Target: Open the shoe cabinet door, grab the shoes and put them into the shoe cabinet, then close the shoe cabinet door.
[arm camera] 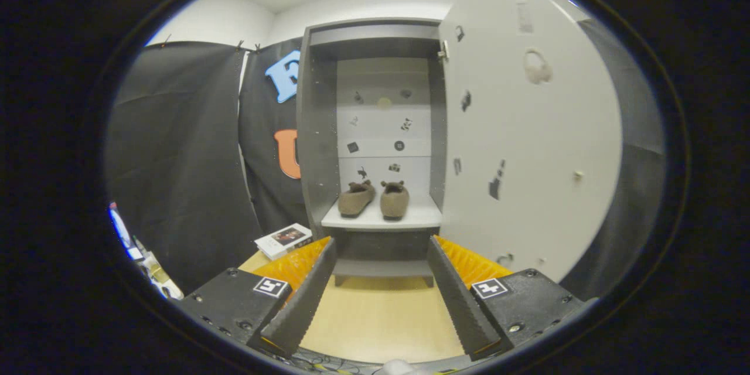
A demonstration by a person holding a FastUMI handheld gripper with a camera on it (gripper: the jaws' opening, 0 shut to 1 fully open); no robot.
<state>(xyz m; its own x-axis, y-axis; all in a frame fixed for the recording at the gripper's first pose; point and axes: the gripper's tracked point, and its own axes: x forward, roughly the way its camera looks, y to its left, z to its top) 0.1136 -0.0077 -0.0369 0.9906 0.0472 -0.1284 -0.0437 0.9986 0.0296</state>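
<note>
Hand-held gripper (381, 281): fingers spread wide apart, gripping nothing; bare floor shows between them.
Fingers (304, 299): both point at the cabinet, their tips short of its base, touching nothing.
Cabinet (316, 129): dark grey, standing straight ahead beyond the fingers, its front open.
Door (527, 140): pale, swung fully open to the right of the opening; small dark stickers dot its inner face, and a small knob sits near its far edge.
Shoes (375, 198): a brown fuzzy pair, side by side on the shelf inside the cabinet, heels toward the hand-held gripper; the left one is angled slightly, the right one is straight.
Shelf (422, 217): light grey, low in the cabinet, carrying both shoes; a darker gap lies beneath it.
Back panel (381, 117): pale, with several small stickers scattered above the shoes.
Floor (381, 316): light wood tone, running from the fingers up to the cabinet's foot.
Box (284, 240): small, white, with a picture on top, lying on the floor left of the cabinet, just beyond the left finger.
</note>
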